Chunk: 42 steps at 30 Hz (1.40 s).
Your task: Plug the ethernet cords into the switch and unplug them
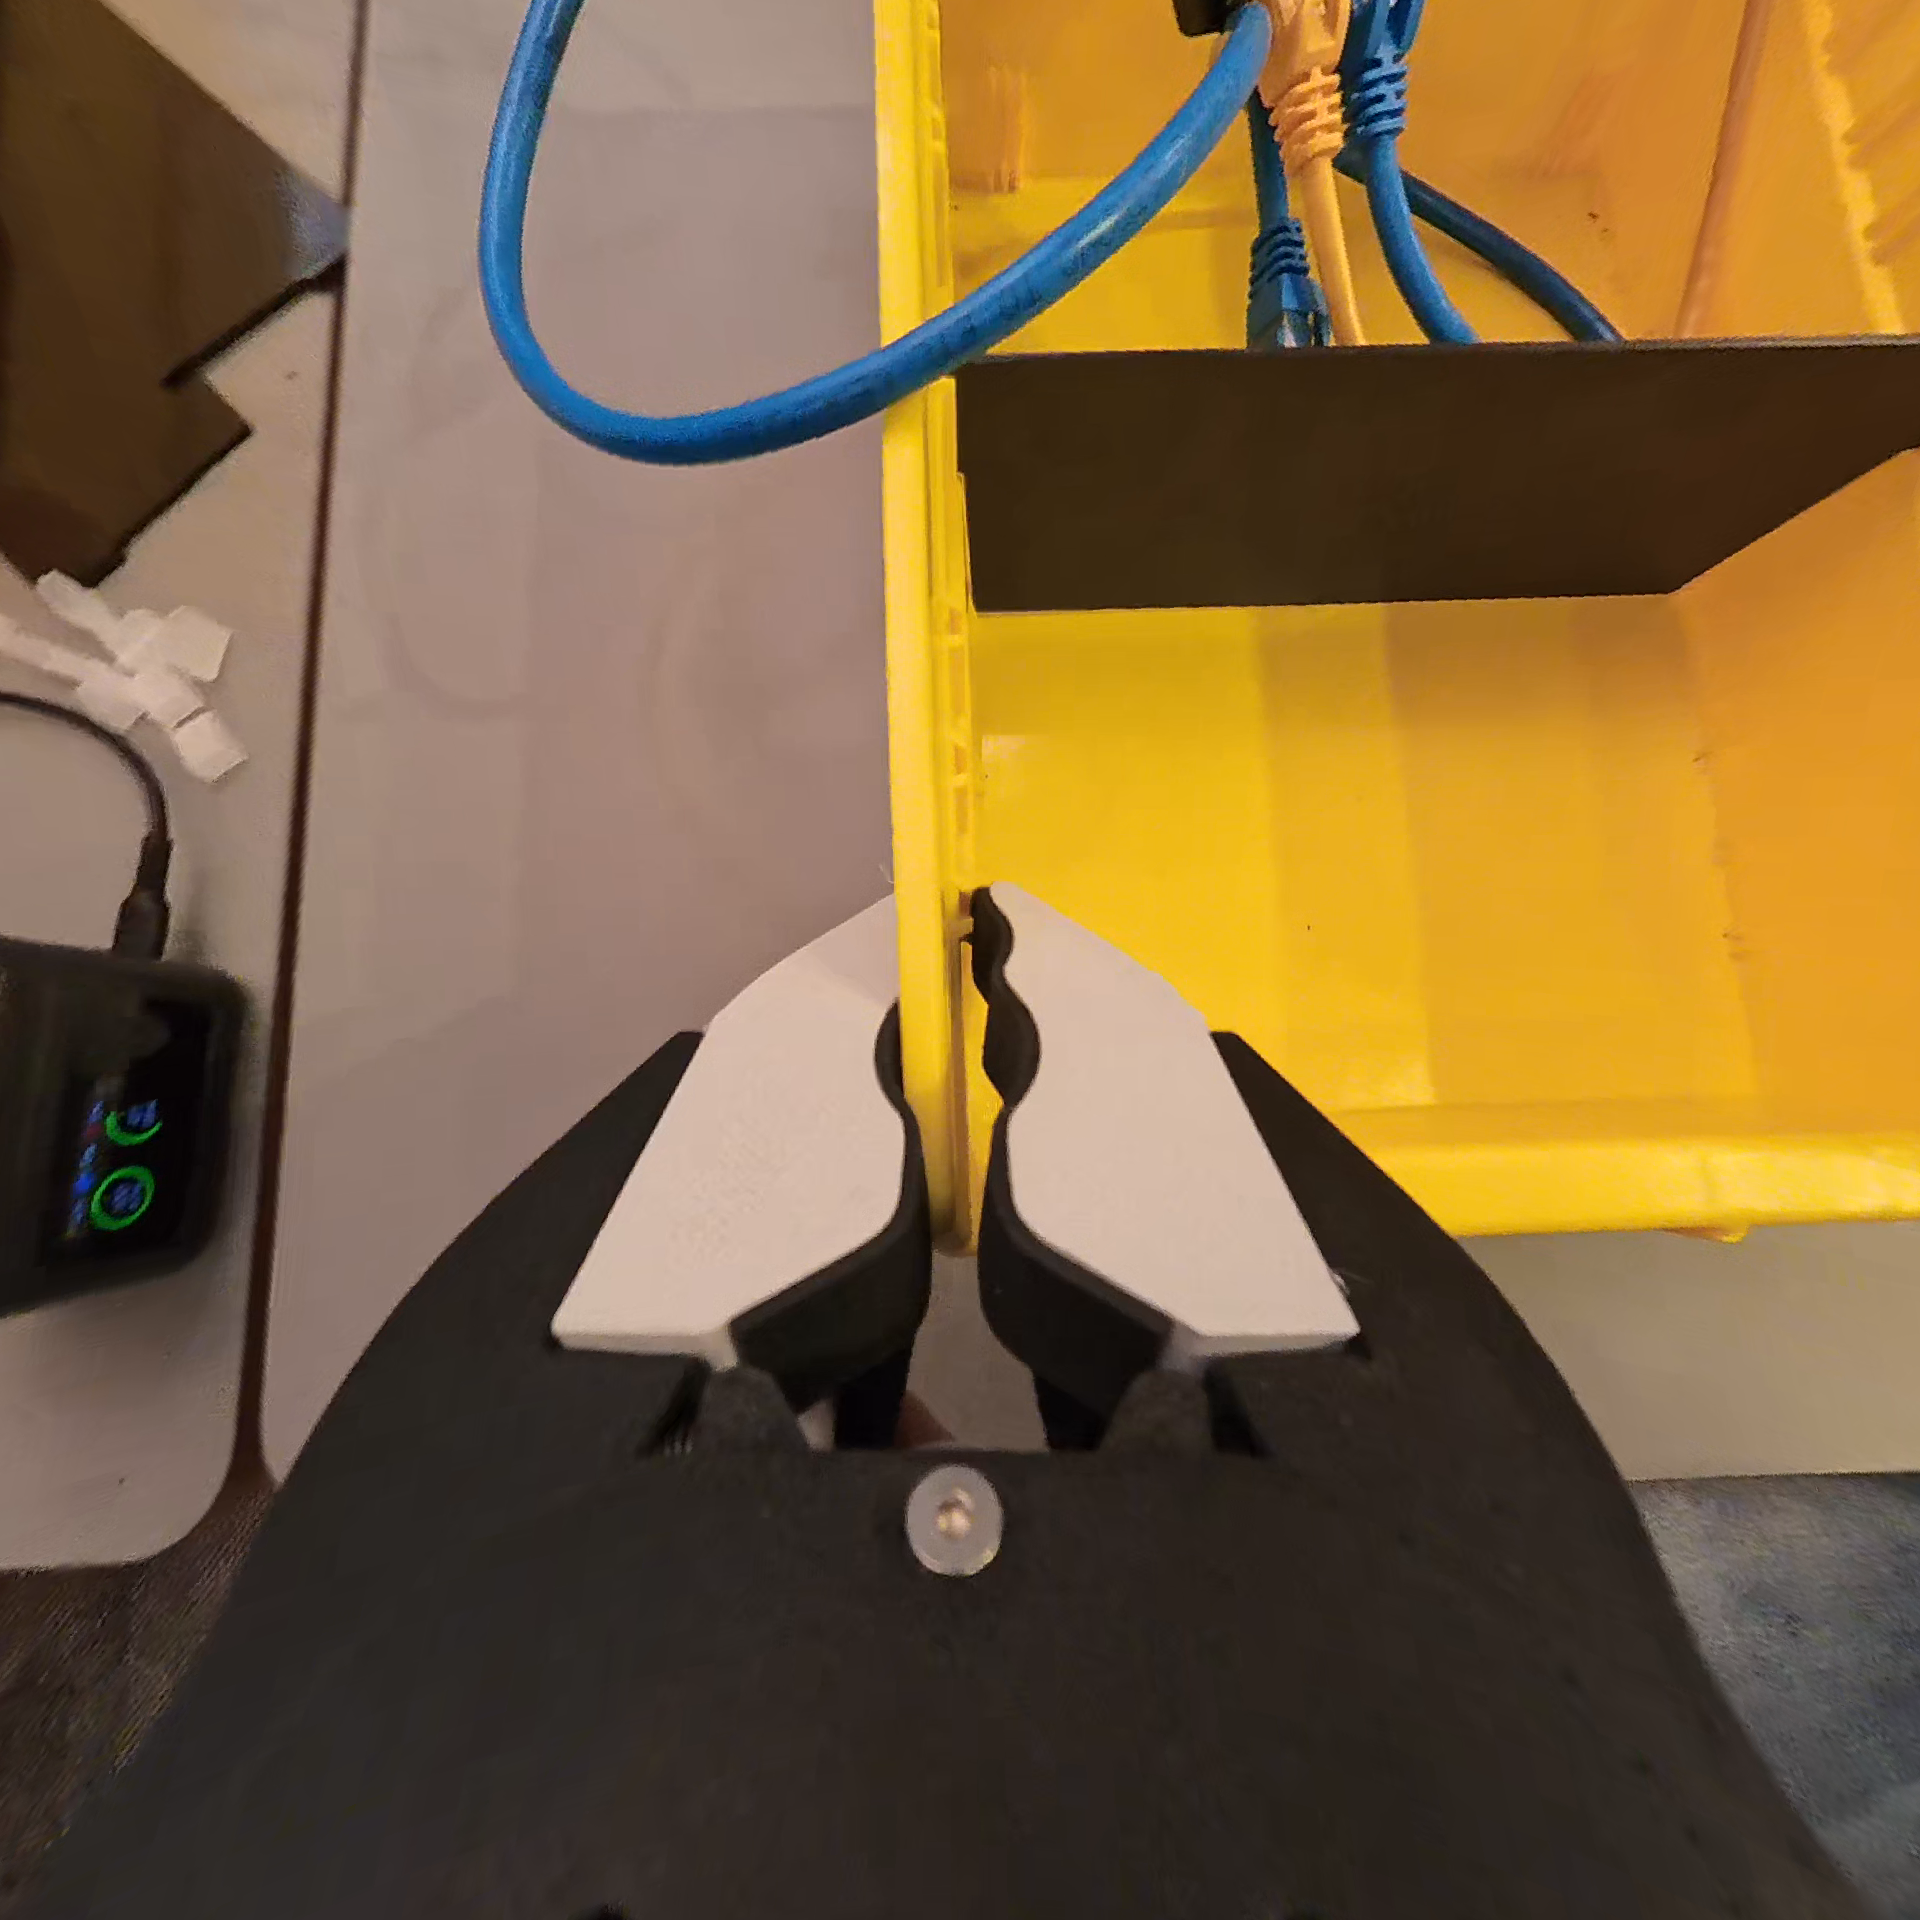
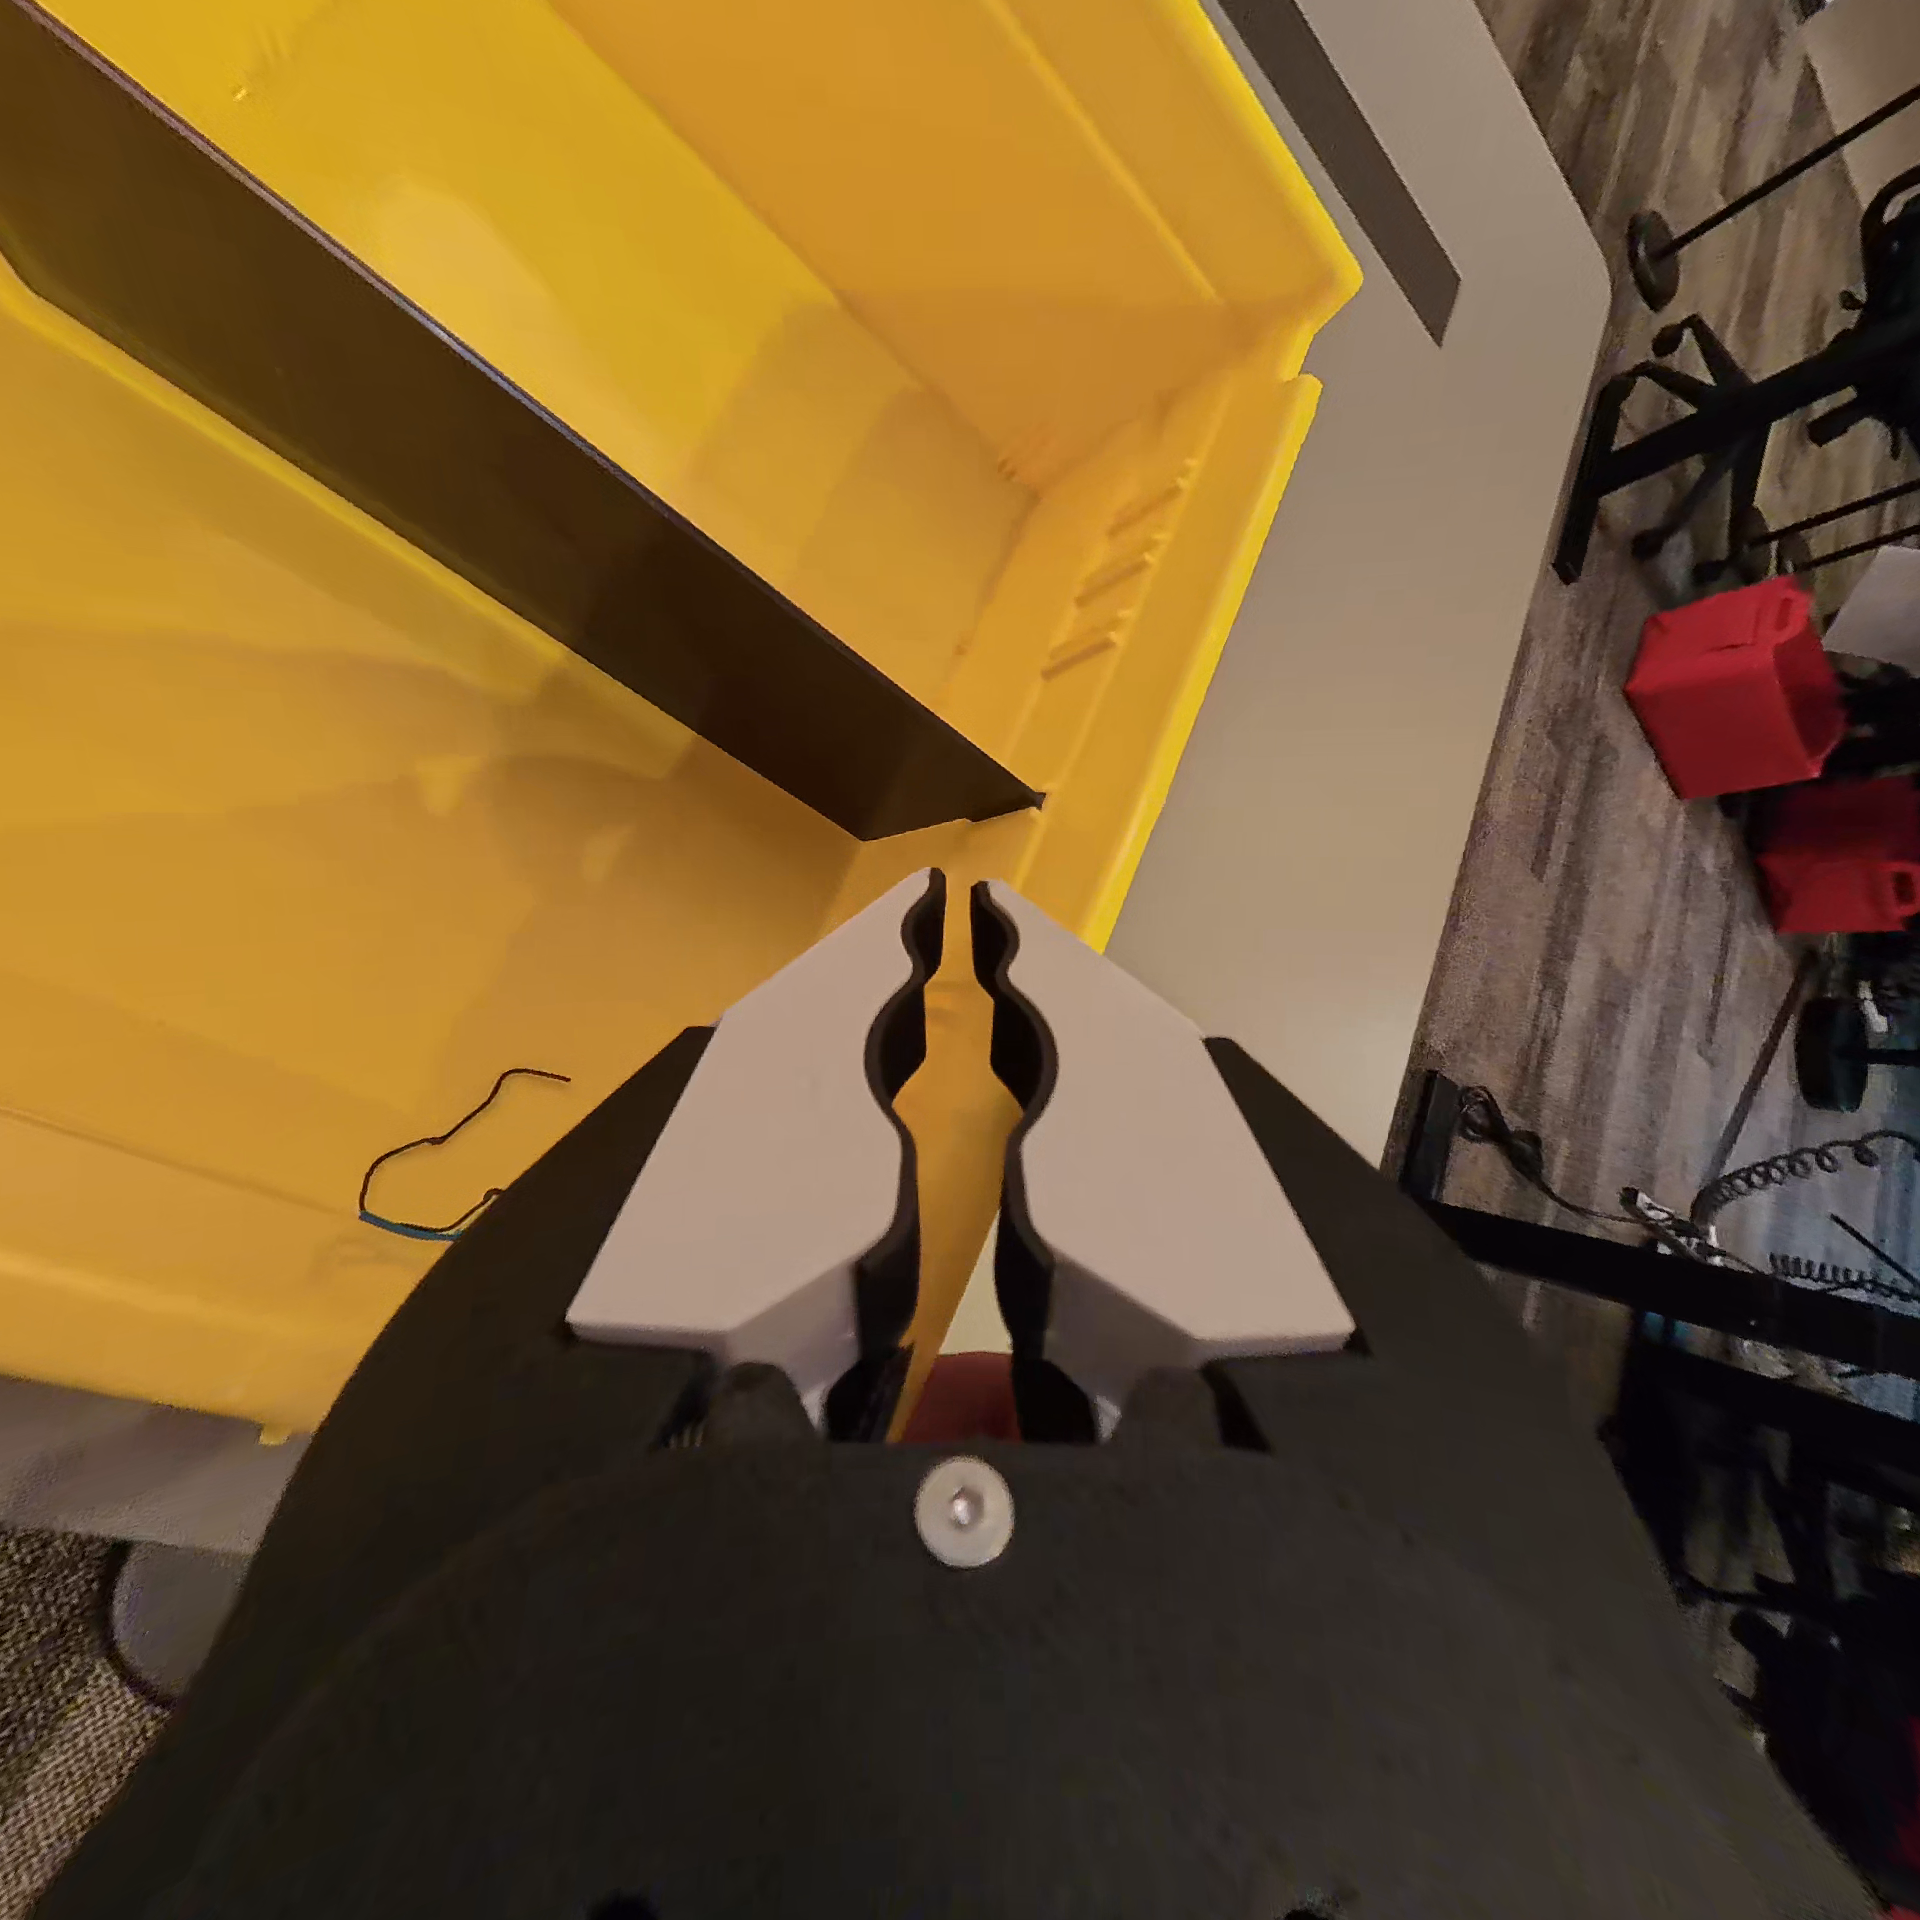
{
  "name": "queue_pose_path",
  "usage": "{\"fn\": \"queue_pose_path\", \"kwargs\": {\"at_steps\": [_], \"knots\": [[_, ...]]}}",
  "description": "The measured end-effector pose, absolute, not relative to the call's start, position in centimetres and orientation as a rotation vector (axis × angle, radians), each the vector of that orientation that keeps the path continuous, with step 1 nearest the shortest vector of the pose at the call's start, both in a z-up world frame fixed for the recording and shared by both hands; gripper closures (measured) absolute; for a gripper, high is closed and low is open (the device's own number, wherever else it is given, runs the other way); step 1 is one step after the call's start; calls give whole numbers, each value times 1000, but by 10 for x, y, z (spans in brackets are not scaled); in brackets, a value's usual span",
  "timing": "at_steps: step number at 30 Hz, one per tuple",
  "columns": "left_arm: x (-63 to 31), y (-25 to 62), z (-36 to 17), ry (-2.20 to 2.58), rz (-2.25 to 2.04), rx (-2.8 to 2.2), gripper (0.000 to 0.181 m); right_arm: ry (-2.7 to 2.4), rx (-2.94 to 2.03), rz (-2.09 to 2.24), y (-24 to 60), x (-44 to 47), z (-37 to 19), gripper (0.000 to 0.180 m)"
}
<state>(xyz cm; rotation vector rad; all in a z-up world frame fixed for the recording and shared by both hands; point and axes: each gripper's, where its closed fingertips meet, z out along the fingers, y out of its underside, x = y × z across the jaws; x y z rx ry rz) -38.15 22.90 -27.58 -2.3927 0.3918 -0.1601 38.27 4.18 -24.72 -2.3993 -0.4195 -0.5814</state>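
Observation:
A yellow bin [image 1: 1455, 831] stands on a pale table [image 1: 623, 727]. A black panel [image 1: 1403, 468] lies across the bin. Beyond the panel, blue ethernet cords [image 1: 1382, 208] and an orange-yellow cord [image 1: 1314, 135] run to a black part at the top edge [image 1: 1205, 12]. One blue cord [image 1: 520, 260] loops out over the bin's left wall. My left gripper [image 1: 945, 914] is shut on the bin's left wall [image 1: 920, 623]. In the right wrist view my right gripper [image 2: 956, 883] is shut on the bin's right wall [image 2: 1226, 623], just below the panel's end [image 2: 935, 790].
A black device with a lit screen [image 1: 114, 1132], white paper scraps [image 1: 156, 665] and dark boards [image 1: 125, 260] lie left of the bin. A thin loose wire [image 2: 436, 1153] lies inside the bin. Red boxes [image 2: 1725, 686] and chair bases [image 2: 1766, 395] stand on the floor to the right.

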Motion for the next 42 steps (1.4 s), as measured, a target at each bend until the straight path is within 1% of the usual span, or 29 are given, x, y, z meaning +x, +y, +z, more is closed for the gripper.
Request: {"fn": "queue_pose_path", "kwargs": {"at_steps": [6, 9, 18, 19, 22, 23, 24, 26, 29, 34, 37, 39, 42], "knots": [[-411, 227, -276, 323, -134, -2396, 176, -369, -2403, -632, 39, 426, -247, 176], [-420, 231, -276, 362, -141, -2386, 176, -379, -2411, -656, 37, 443, -247, 175], [-432, 238, -276, 418, -131, -2370, 174, -365, -2408, -674, 36, 468, -248, 173], [-433, 239, -275, 428, -103, -2354, 162, -368, -2400, -691, 36, 468, -246, 171], [-438, 237, -259, 388, -83, -2301, 130, -385, -2348, -783, 37, 466, -238, 149], [-442, 236, -247, 364, -54, -2264, 125, -384, -2332, -827, 37, 467, -233, 143], [-446, 235, -234, 350, -12, -2229, 125, -379, -2318, -874, 36, 468, -228, 133], [-444, 234, -203, 375, 97, -2154, 125, -370, -2289, -931, 35, 466, -217, 125], [-411, 236, -165, 501, 161, -2054, 125, -365, -2231, -929, 37, 451, -197, 125], [-349, 273, -151, 655, 163, -2040, 118, -428, -2079, -829, 53, 389, -160, 135], [-318, 309, -162, 677, 116, -2082, 115, -511, -2016, -748, 65, 342, -152, 137], [-304, 331, -180, 694, 107, -2162, 108, -565, -1985, -709, 72, 315, -150, 137], [-299, 358, -209, 731, 201, -2276, 107, -632, -1959, -631, 78, 279, -154, 138]]}}
